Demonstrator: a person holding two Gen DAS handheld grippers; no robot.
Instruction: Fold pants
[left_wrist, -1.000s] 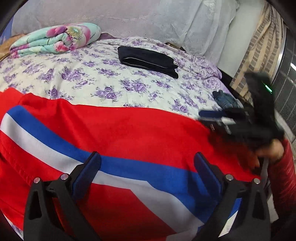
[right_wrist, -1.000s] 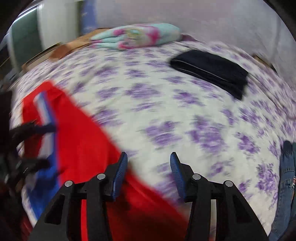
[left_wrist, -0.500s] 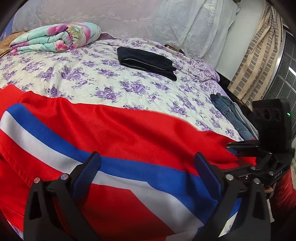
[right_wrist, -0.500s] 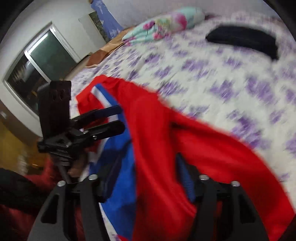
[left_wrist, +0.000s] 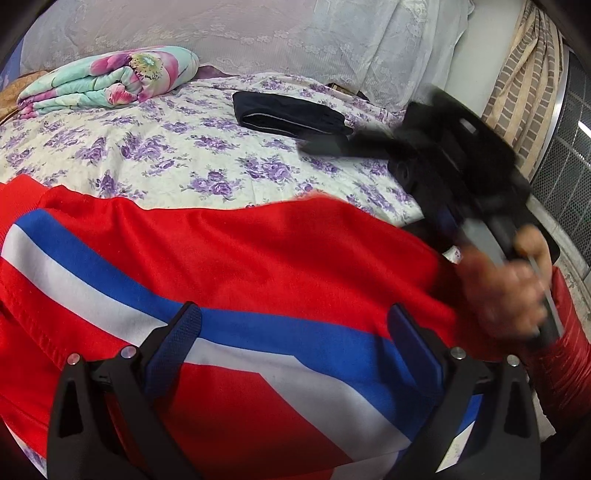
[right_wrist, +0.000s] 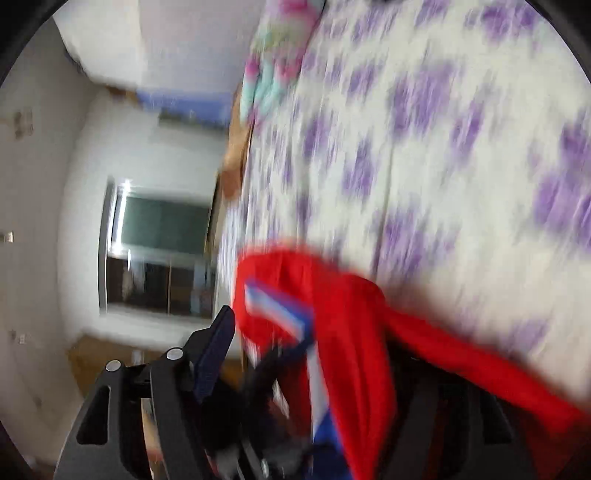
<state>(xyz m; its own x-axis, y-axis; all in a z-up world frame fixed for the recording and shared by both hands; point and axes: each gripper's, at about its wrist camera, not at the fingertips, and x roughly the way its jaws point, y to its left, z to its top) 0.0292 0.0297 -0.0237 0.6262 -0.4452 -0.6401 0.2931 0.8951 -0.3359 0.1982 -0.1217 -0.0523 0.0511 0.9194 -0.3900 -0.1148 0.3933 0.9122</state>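
Red pants (left_wrist: 258, 258) with a blue and white stripe lie spread across the near part of the bed. My left gripper (left_wrist: 295, 347) hovers just over them, open wide, with the striped cloth below its blue pads. The right gripper (left_wrist: 369, 147), blurred, is in the air at the right above the pants' edge, held by a hand (left_wrist: 509, 291) in a red sleeve. In the rolled, blurred right wrist view the right gripper (right_wrist: 314, 339) is opening. Red cloth (right_wrist: 351, 332) lies loosely between its fingers and hides the right one; no pad presses on it.
The bed has a white sheet (left_wrist: 184, 155) with purple flowers. A folded dark garment (left_wrist: 288, 114) lies mid-bed and a folded floral quilt (left_wrist: 107, 79) at the back left. A striped curtain (left_wrist: 524, 92) hangs at the right. The right wrist view shows a window (right_wrist: 159, 251).
The right gripper opened, rolled and swung up from the pants' right edge, where it was low half a second ago. The left gripper stayed put.
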